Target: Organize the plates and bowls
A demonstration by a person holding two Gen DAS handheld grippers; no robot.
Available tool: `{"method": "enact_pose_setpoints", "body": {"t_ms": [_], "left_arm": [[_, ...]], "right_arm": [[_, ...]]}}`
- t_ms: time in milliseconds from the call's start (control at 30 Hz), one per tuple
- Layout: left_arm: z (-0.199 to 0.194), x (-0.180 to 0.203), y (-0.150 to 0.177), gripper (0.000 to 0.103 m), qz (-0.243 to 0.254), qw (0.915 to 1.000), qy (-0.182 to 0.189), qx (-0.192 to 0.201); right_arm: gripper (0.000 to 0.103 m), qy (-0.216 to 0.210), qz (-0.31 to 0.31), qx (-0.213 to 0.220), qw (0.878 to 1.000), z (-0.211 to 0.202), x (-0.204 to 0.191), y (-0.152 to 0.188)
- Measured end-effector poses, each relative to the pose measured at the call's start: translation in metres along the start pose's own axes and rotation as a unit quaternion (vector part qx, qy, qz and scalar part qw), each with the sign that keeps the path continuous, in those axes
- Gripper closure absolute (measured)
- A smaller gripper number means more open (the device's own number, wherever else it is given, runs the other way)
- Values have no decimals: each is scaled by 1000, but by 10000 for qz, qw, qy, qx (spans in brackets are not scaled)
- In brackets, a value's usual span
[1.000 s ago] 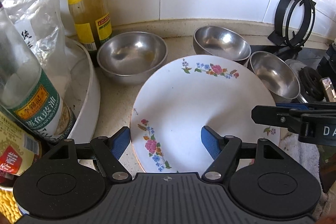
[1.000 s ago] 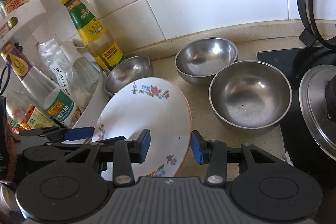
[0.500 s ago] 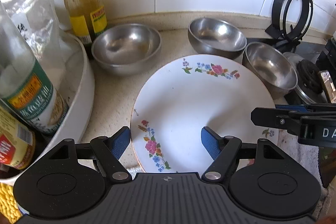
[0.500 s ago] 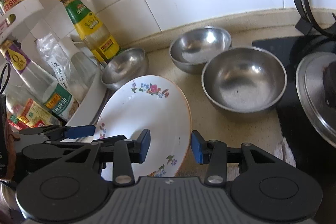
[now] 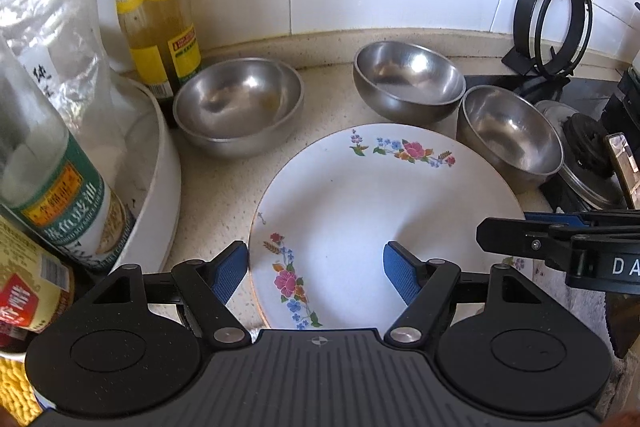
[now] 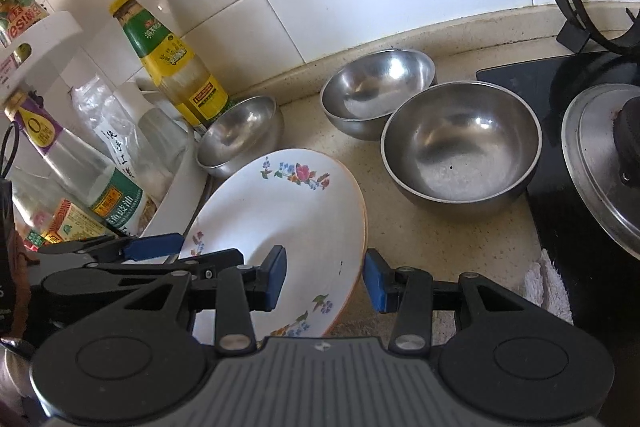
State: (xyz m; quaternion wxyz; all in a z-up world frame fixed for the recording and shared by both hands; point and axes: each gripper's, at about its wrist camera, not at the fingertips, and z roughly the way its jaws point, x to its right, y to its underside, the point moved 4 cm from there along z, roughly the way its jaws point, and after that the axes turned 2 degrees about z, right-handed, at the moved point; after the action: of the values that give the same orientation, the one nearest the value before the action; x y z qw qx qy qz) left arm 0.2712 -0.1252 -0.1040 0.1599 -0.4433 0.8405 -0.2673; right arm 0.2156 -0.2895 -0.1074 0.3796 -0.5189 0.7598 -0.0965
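On the speckled counter lies a white flowered plate — three steel bowls stand just behind it, near the tiled wall. Both grippers straddle its near rim with jaws wide, neither pinching it: the left gripper at the left edge, the right gripper at the right edge.
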Motion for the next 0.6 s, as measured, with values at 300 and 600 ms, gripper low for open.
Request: {"method": "enact_pose_setpoints", "body": {"t_ms": [300,600], "left_arm": [[-22,0,6,38,-95,9998,-17,197],[-34,0,25,37,-284,9994,169,80]], "right_arm": [[43,-268,-258,134,9992,-16,-17,1],[59,-105,-277,-79,9995,-8,-9,12]]}}
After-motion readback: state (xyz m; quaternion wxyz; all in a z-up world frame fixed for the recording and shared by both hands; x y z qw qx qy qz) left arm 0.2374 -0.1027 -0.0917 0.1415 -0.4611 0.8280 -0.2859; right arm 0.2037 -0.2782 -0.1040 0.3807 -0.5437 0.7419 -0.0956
